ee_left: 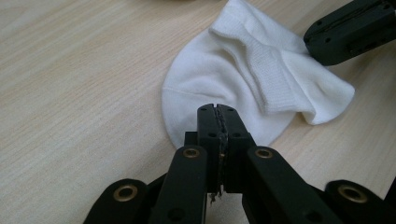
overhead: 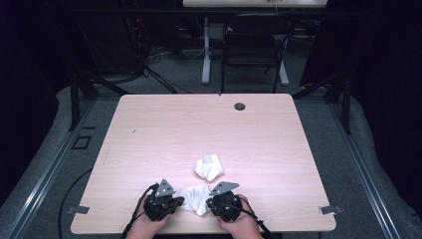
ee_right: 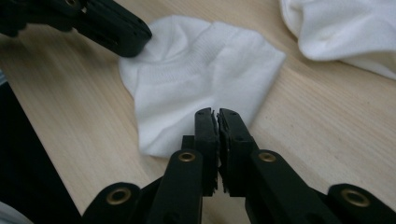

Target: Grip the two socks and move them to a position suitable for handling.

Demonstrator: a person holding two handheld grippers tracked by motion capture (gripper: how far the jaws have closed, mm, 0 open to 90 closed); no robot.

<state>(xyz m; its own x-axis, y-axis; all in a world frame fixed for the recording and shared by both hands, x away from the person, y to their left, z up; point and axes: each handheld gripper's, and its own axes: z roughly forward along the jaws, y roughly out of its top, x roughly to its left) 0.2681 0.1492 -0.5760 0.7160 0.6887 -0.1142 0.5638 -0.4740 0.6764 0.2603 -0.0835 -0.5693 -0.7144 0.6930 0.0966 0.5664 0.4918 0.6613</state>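
Observation:
A small white sock (overhead: 195,198) lies crumpled near the table's front edge, between my two grippers. In the left gripper view my left gripper (ee_left: 218,112) has its jaws shut, tips over the sock's (ee_left: 243,79) rounded near edge, with no cloth showing between them. My right gripper (ee_right: 217,114) is also shut, its tips over the sock's (ee_right: 196,74) opposite edge. Each gripper shows in the other's view, touching the sock's far side: the right one (ee_left: 312,39), the left one (ee_right: 137,39). A second white sock (overhead: 209,167) lies bunched a little farther back.
The light wooden table (overhead: 199,124) has a round cable hole (overhead: 240,106) near its far edge. A black chair (overhead: 254,45) and a white desk leg (overhead: 206,55) stand on the floor beyond. The second sock (ee_right: 345,32) lies close to the right gripper's far side.

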